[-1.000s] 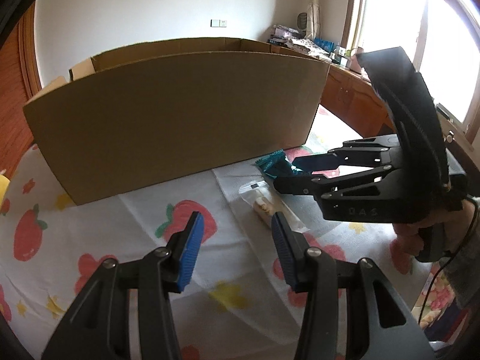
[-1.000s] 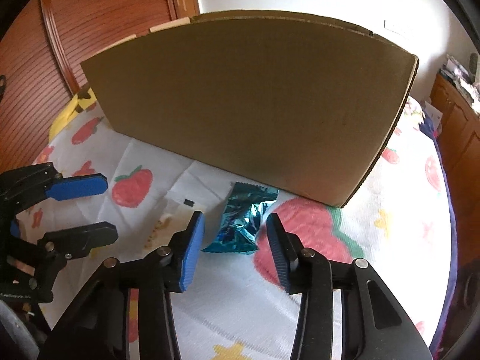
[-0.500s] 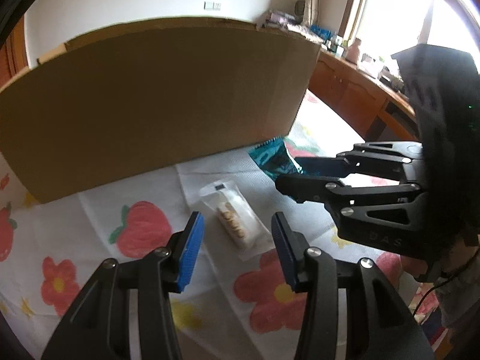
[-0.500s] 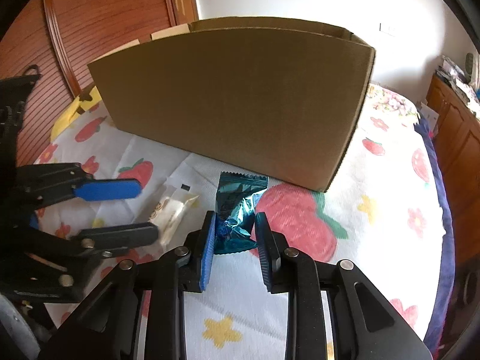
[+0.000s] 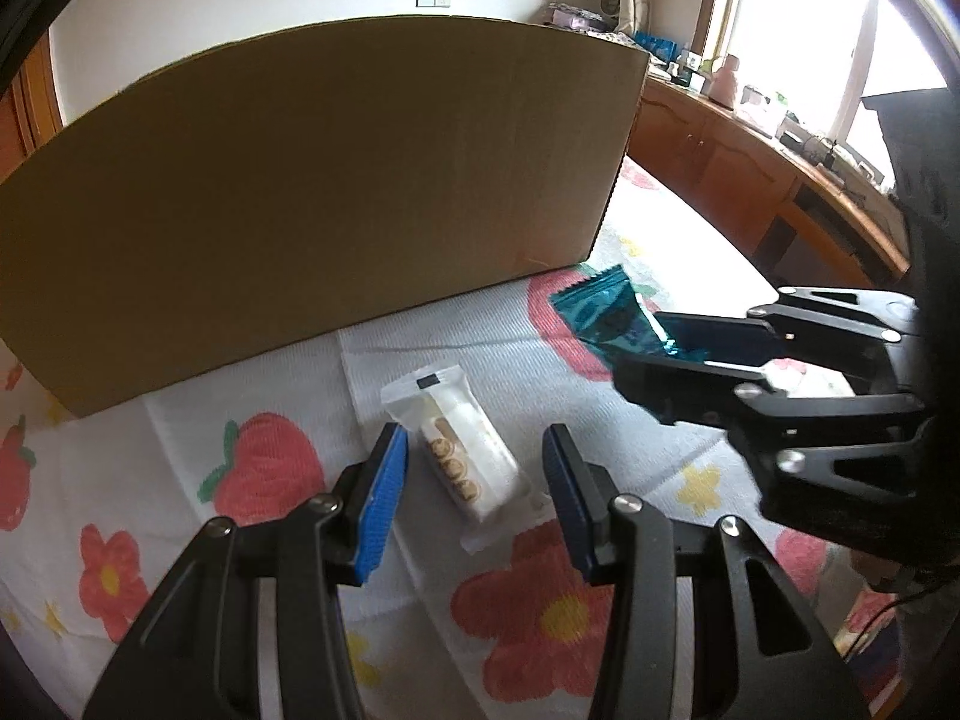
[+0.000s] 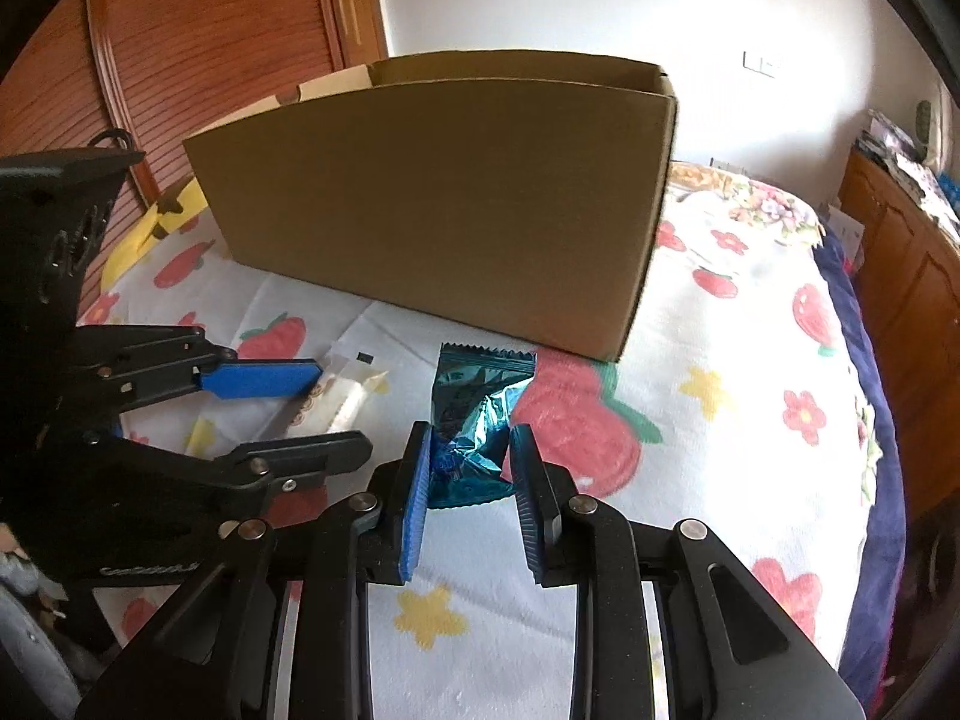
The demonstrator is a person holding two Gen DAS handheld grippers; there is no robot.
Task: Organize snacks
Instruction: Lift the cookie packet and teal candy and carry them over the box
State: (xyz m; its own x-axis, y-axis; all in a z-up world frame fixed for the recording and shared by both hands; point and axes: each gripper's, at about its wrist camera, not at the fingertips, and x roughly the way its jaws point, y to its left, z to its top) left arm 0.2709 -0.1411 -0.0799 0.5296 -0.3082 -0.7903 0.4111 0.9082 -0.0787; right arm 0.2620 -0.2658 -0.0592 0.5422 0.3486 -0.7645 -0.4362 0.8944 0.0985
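Teal packet [image 6: 474, 420], crumpled foil with a serrated top edge, clamped at its near end in the right claw [image 6: 469, 483]; jaws have just closed on it. White biscuit packet [image 5: 462, 450] lies flat on the strawberry-print bed [image 6: 738, 372], between the left claw's [image 5: 474, 501] parted jaws, untouched. Box [image 6: 444, 198] stands just beyond both claws, open-topped, its near wall blocking sight of the inside.
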